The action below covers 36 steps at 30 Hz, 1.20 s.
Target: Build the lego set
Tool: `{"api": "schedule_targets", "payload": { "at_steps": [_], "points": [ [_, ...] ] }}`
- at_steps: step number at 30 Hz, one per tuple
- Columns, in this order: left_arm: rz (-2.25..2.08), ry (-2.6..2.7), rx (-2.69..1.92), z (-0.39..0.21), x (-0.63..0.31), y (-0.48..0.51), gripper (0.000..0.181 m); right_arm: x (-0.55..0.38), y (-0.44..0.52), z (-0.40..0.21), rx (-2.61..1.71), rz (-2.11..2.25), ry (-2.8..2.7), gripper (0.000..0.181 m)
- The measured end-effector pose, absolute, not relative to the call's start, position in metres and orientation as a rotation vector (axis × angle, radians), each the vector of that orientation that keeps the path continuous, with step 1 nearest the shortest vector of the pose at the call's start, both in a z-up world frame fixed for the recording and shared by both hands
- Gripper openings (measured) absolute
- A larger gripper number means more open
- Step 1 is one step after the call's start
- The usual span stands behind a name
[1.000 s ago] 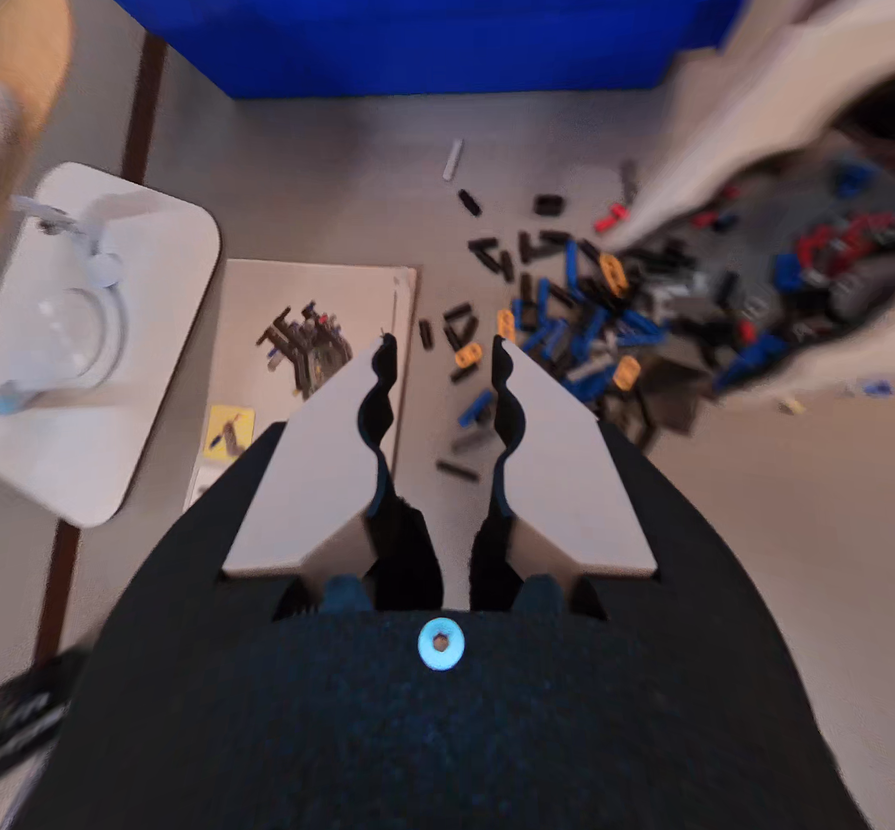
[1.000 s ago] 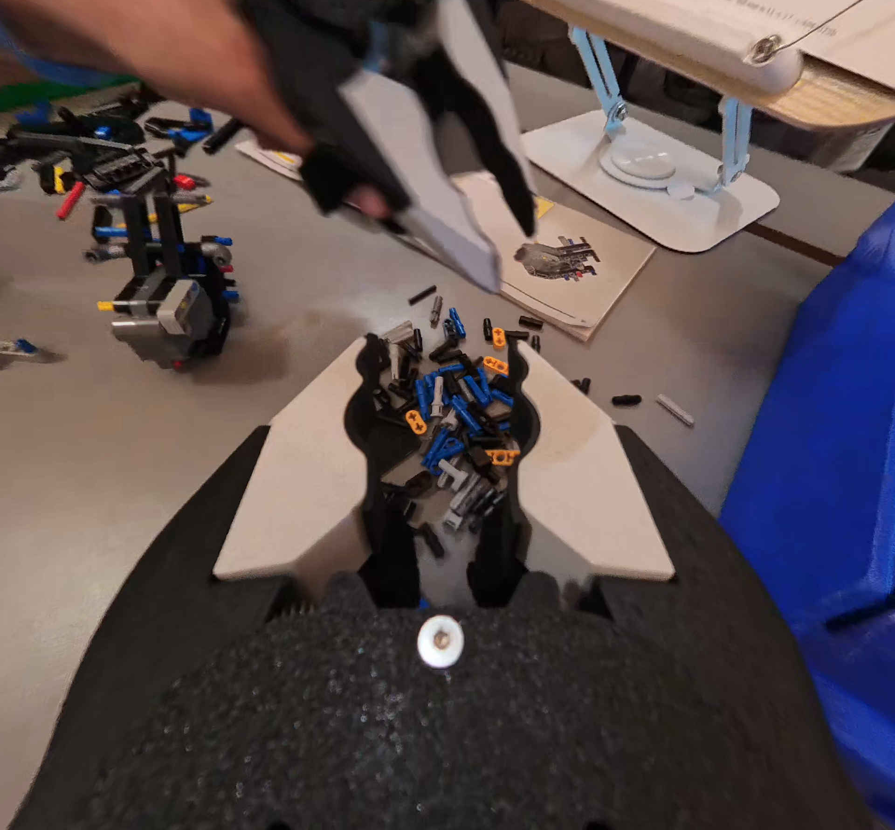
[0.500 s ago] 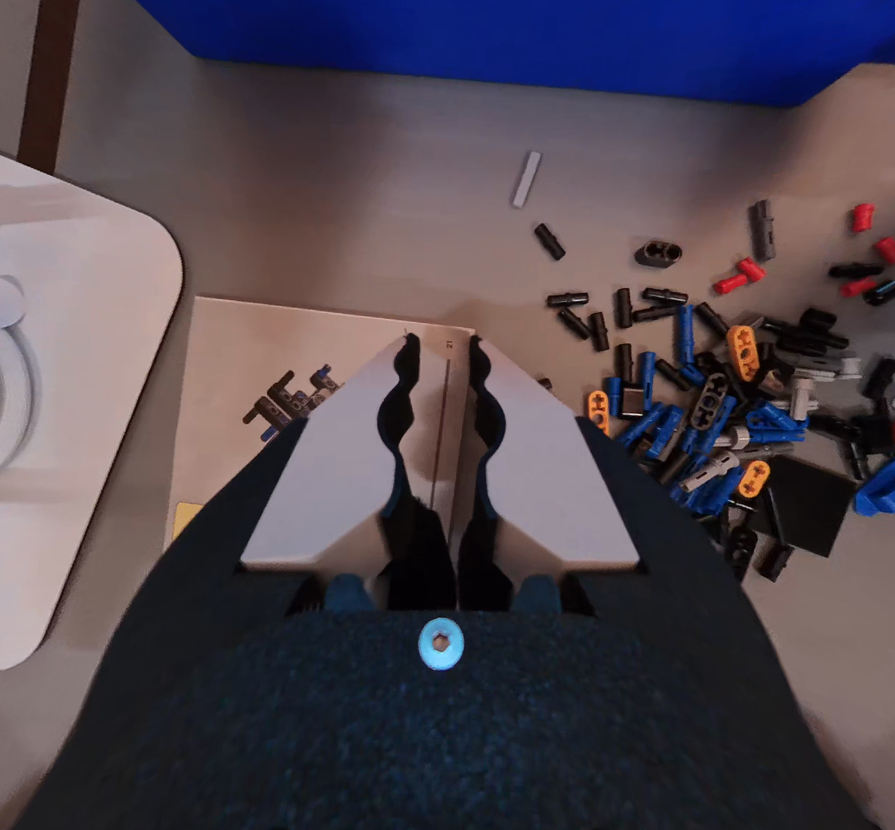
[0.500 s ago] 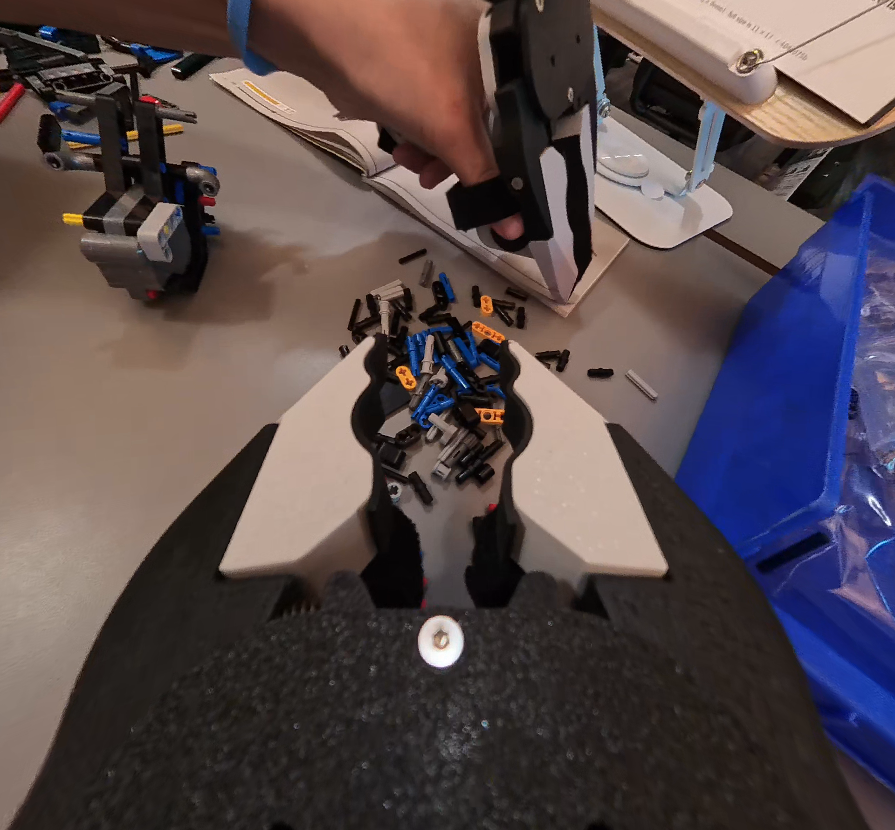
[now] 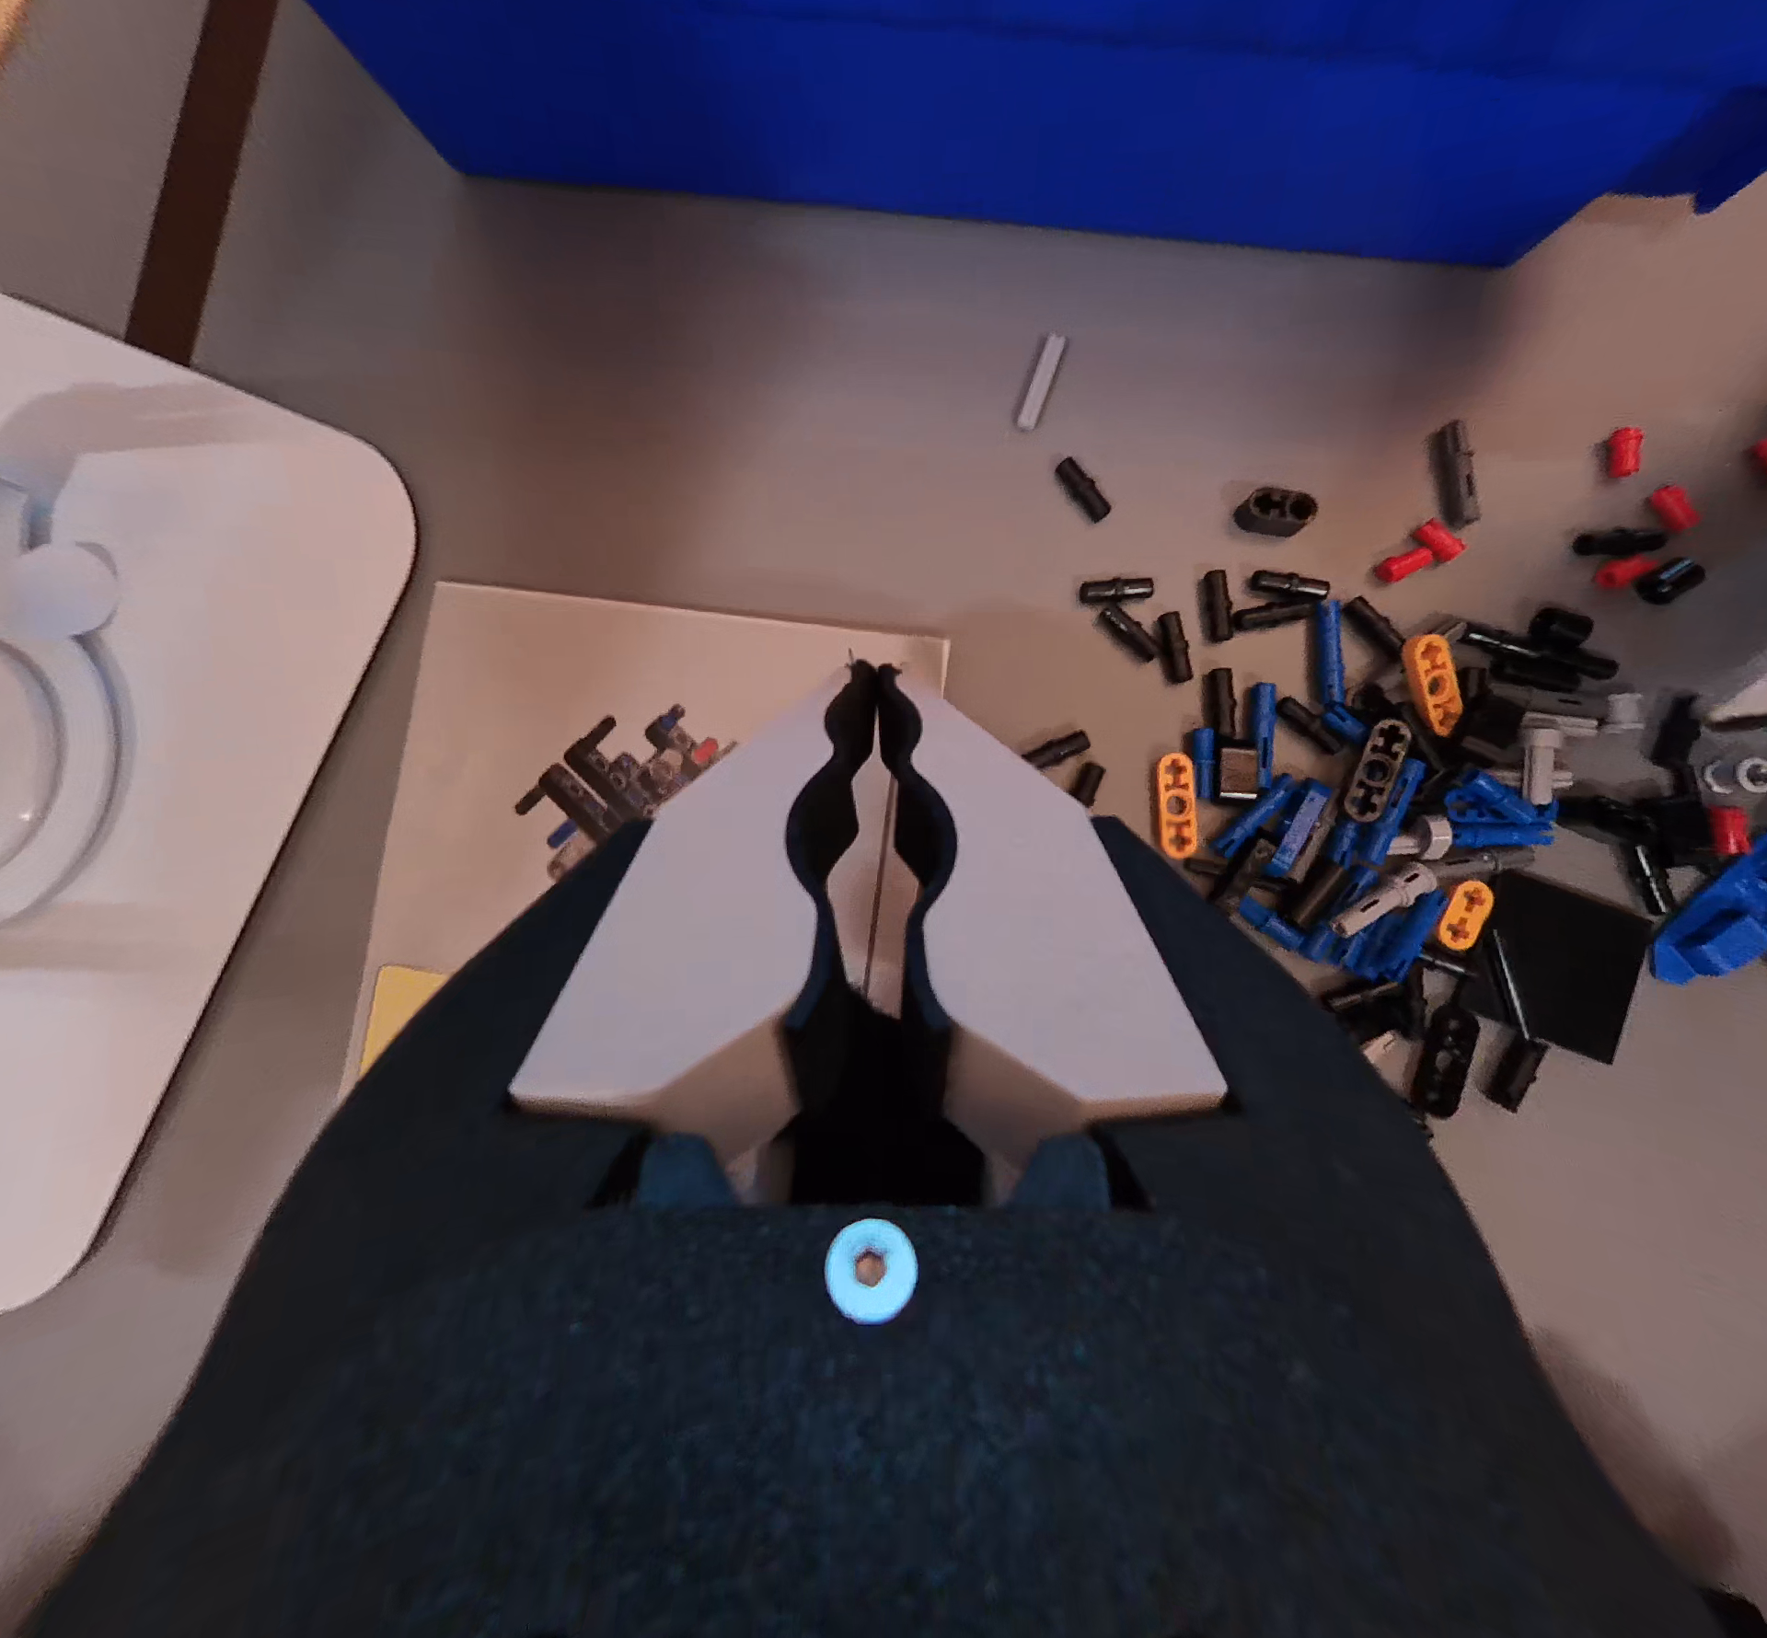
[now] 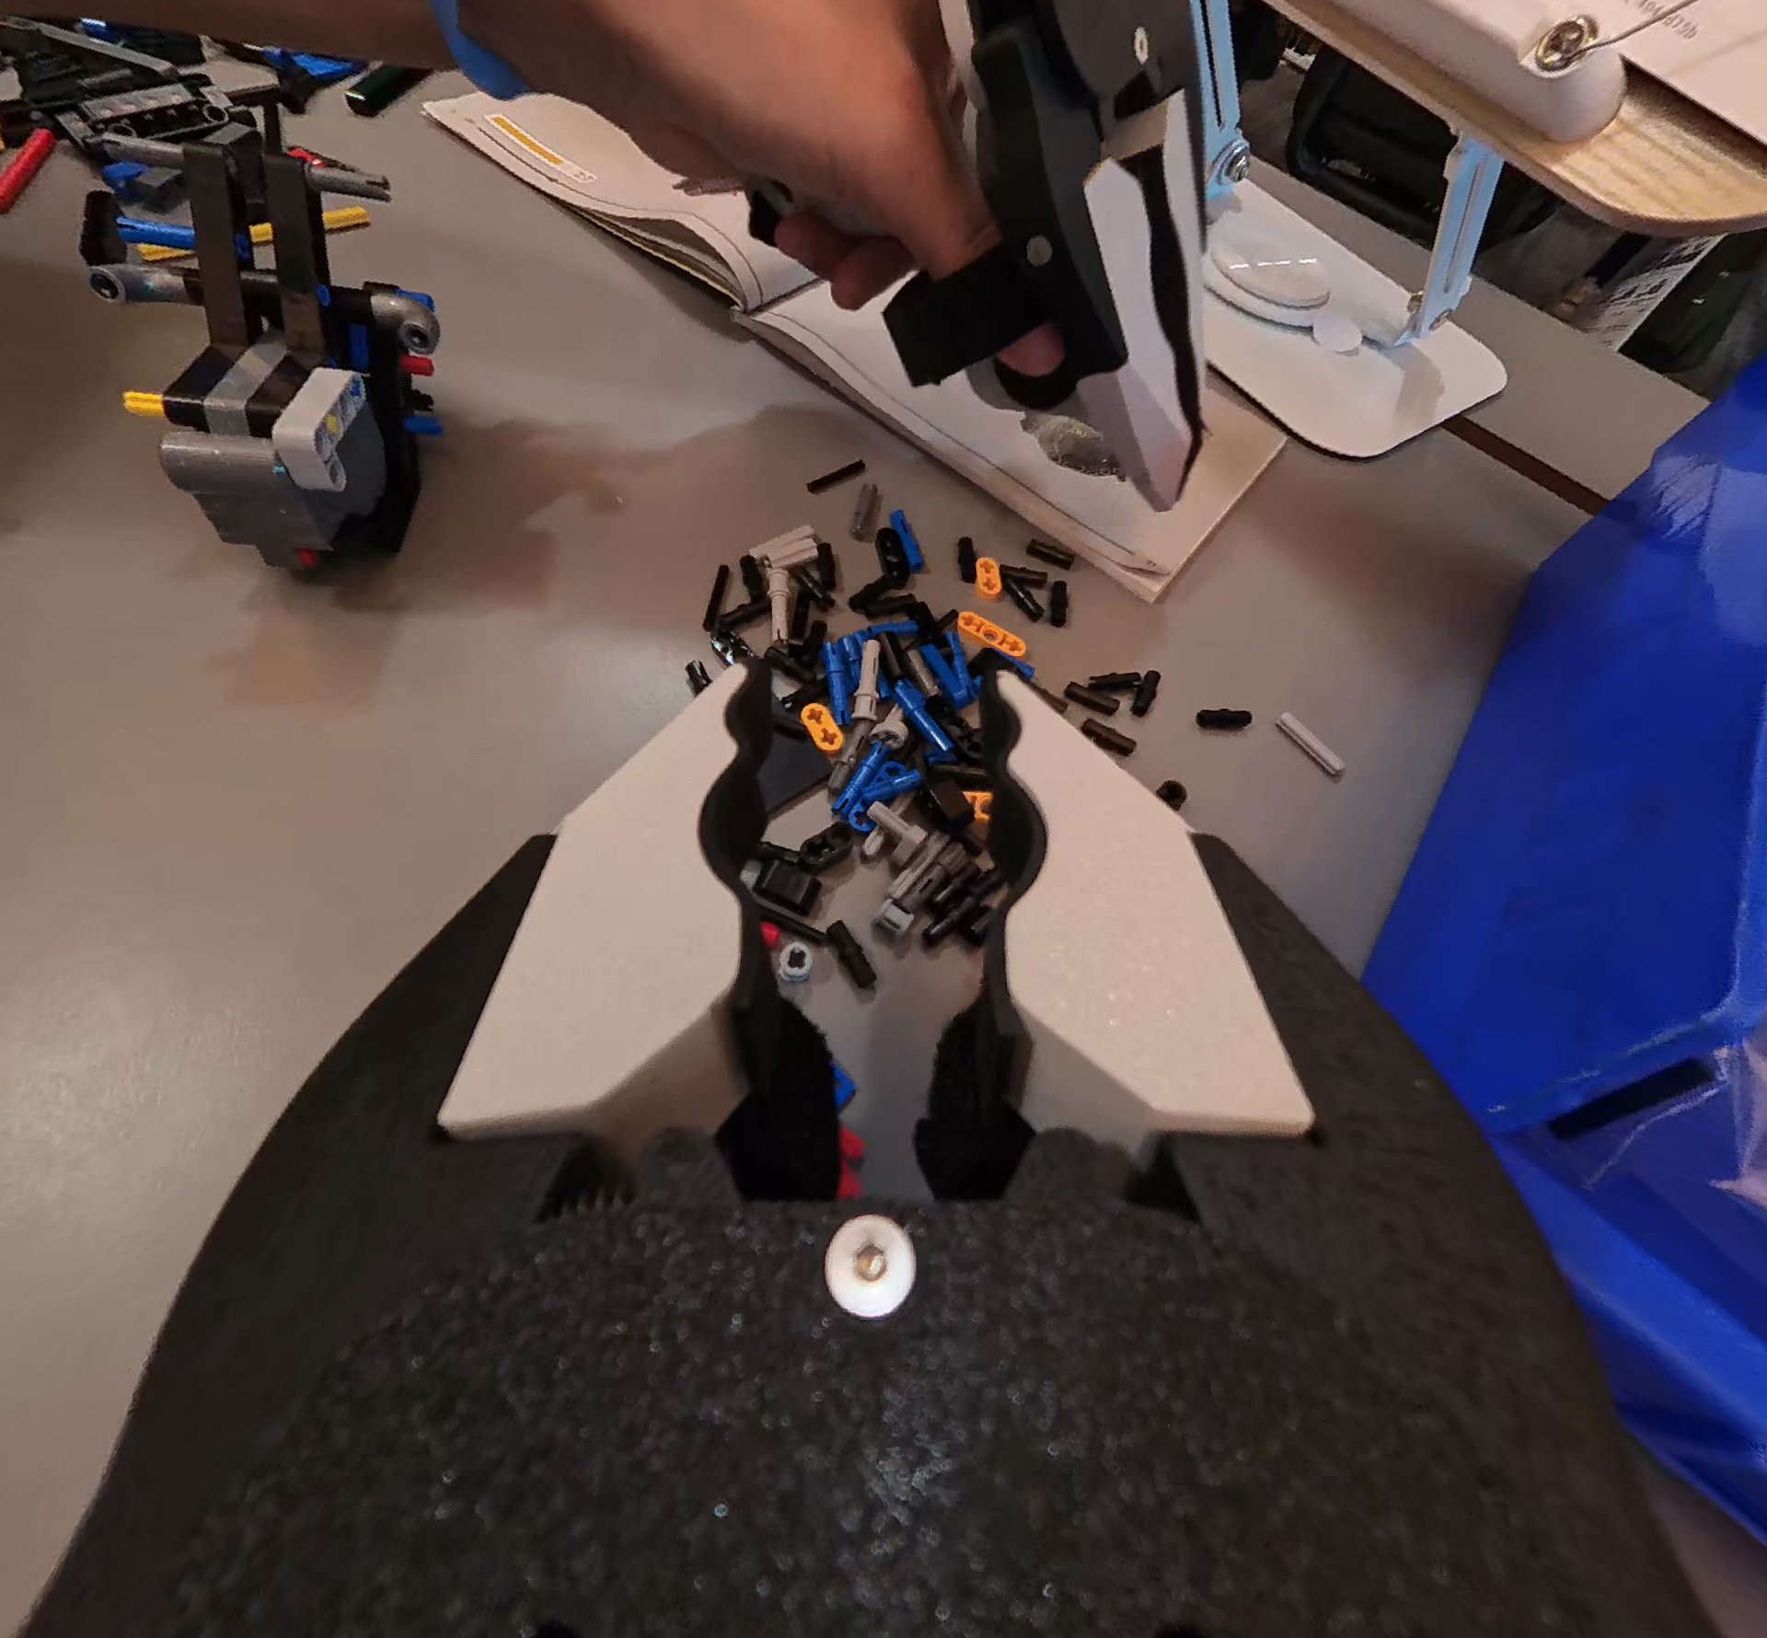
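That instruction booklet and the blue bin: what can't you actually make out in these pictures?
- Instruction booklet: the left gripper covers much of the page in the left wrist view; the printed drawing is partly hidden.
- Blue bin: cut off at the right wrist view's edge; contents unclear.
- Lego pile: the right gripper fingers hide its sides.

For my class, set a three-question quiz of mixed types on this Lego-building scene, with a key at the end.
1. True or false: the left gripper has its jaws closed over the open paper instruction booklet.
2. Multiple choice: the right gripper points at which thing? A) the blue plastic bin B) the pile of small blue, black and orange Lego pins C) the white flat-based stand
3. Fill in: the grey and black part-built Lego model stands ____ on the grey table.

Key: 1 true; 2 B; 3 upright.
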<state>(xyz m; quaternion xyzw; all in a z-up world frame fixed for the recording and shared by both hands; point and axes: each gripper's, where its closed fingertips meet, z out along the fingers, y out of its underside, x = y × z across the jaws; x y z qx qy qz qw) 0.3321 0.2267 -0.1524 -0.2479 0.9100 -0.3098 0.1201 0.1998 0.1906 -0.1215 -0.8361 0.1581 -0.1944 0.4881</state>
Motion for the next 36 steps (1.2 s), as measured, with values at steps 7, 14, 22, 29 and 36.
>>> {"api": "schedule_targets", "payload": {
  "at_steps": [7,14,22,29,36],
  "points": [
    [-0.919,2.681,-0.659,-0.158,0.328,0.211,0.022,0.199,0.191,-0.126,-2.051,-0.469,0.379,0.042],
    [-0.888,2.707,-0.677,-0.167,0.328,0.215,0.004,0.197,0.191,-0.124,-2.043,-0.446,0.376,0.041],
    [-1.015,2.688,-0.764,-0.153,0.327,0.223,0.0,0.205,0.19,-0.121,-2.023,-0.449,0.417,0.037],
    [-1.625,2.595,-0.933,-0.098,0.314,0.246,0.0,0.255,0.22,-0.067,-1.821,-0.269,0.504,0.051],
    [-2.229,2.391,-0.957,-0.043,0.293,0.28,0.0,0.299,0.292,-0.061,-1.765,-0.117,0.378,0.05]
  ]
}}
